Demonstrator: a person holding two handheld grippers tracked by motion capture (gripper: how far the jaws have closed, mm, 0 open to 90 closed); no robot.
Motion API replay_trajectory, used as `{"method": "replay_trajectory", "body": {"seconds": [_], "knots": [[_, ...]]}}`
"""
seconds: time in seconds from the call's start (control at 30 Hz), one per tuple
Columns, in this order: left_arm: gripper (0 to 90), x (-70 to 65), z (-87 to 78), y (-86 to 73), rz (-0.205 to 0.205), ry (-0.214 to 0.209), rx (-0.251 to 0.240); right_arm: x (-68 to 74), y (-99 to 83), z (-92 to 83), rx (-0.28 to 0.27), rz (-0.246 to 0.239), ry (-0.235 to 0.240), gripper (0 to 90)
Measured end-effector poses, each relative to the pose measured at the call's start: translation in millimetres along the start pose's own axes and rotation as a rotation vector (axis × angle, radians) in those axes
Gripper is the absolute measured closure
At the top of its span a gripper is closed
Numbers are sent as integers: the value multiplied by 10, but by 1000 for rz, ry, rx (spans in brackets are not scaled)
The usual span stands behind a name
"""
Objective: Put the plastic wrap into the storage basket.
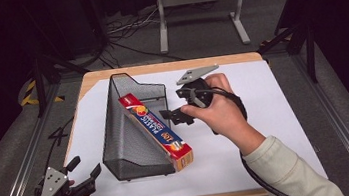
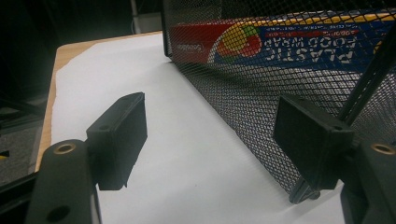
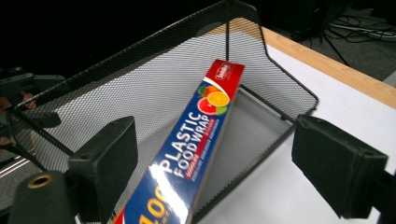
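Lay diagonally in a black mesh basket (image 1: 131, 133) at about the centre of the table (image 1: 169, 67): a long box of plastic food wrap (image 1: 159, 130), its far red end toward 11 o'clock inside the basket, its near end toward 5 o'clock, poking out past the basket's low open side and hanging over the white sheet (image 1: 265, 112) that covered the tabletop. Rested against the basket's mesh, tilted, label up, "PLASTIC FOOD WRAP" readable in the right gripper view on the box (image 3: 187, 158). Hovered just at 3 o'clock of the box's middle: the right gripper (image 1: 177, 115), held in a hand (image 1: 222, 110), jaws spread wide, nothing between them, pointed toward 9 o'clock at the box; in its own view both pads (image 3: 109, 158) stood on either side of the box, apart from it. Sat at 7 o'clock near the table's front-left corner: the left gripper (image 1: 83, 172), jaws likewise gaping and empty, aimed toward 2 o'clock at the basket's tall mesh wall (image 2: 261, 107), close beside it; touching or not, cannot tell. Seen through that mesh in the left gripper view: the box's label (image 2: 280, 46). Beyond the table at 12 o'clock: a grey metal stand (image 1: 199, 9) and loose cables (image 1: 124, 33) on the floor.
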State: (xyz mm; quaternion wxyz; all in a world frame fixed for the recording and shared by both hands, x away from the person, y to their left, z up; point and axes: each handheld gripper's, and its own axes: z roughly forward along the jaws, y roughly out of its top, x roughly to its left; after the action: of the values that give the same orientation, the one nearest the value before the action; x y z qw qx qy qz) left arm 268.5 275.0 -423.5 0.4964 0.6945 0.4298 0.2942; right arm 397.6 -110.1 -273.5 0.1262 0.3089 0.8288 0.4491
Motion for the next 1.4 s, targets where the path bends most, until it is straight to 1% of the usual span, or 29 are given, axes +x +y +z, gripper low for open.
{"method": "replay_trajectory", "body": {"seconds": [0.23, 0.3, 0.37, 0.5, 0.63, 0.7, 0.77, 0.83, 0.87, 0.97, 1.0, 1.13, 1.17, 1.2, 1.23, 1.4], "knots": [[267, 0, 5, 0, 4, 0, 3, -174, -160, -303, -14, -34, -2, 148], [267, 4, 6, -2, 1, 2, 4, -195, -177, -333, -17, -37, -3, 146], [267, 3, 2, -1, 1, 4, 8, -266, -237, -440, -30, -50, -10, 146], [267, -3, -3, -1, 2, 4, 4, -374, -333, -592, -49, -41, -6, 146], [267, -3, -4, -2, 0, 6, 1, -469, -443, -750, -71, -44, -19, 146], [267, 2, -4, -4, 3, 9, 10, -510, -495, -821, -85, -43, -29, 146], [267, 5, 1, -7, -1, 10, 7, -552, -555, -884, -96, -33, -34, 146], [267, -1, -1, -6, -3, 10, 9, -609, -638, -949, -102, -32, -49, 146], [267, 2, 0, -4, 5, 7, 10, -632, -671, -974, -105, -34, -56, 147], [267, 1, 0, -5, 4, 8, 10, -709, -780, -1073, -124, -52, -80, 146], [267, 0, 1, -6, -2, 10, 9, -730, -805, -1095, -123, -54, -82, 146], [266, -2, 2, -5, -1, 9, 10, -843, -944, -1192, -114, -55, -102, 146], [267, -2, 2, -5, -1, 9, 10, -843, -944, -1192, -114, -55, -102, 146], [267, 1, 1, -3, 6, 6, 11, -884, -1019, -1220, -115, -56, -101, 146], [267, -2, 1, -3, 4, 7, 10, -884, -1019, -1220, -115, -56, -101, 146], [266, -6, 0, -3, 3, 10, 9, -949, -1220, -1237, -144, -66, -79, 146]]}}
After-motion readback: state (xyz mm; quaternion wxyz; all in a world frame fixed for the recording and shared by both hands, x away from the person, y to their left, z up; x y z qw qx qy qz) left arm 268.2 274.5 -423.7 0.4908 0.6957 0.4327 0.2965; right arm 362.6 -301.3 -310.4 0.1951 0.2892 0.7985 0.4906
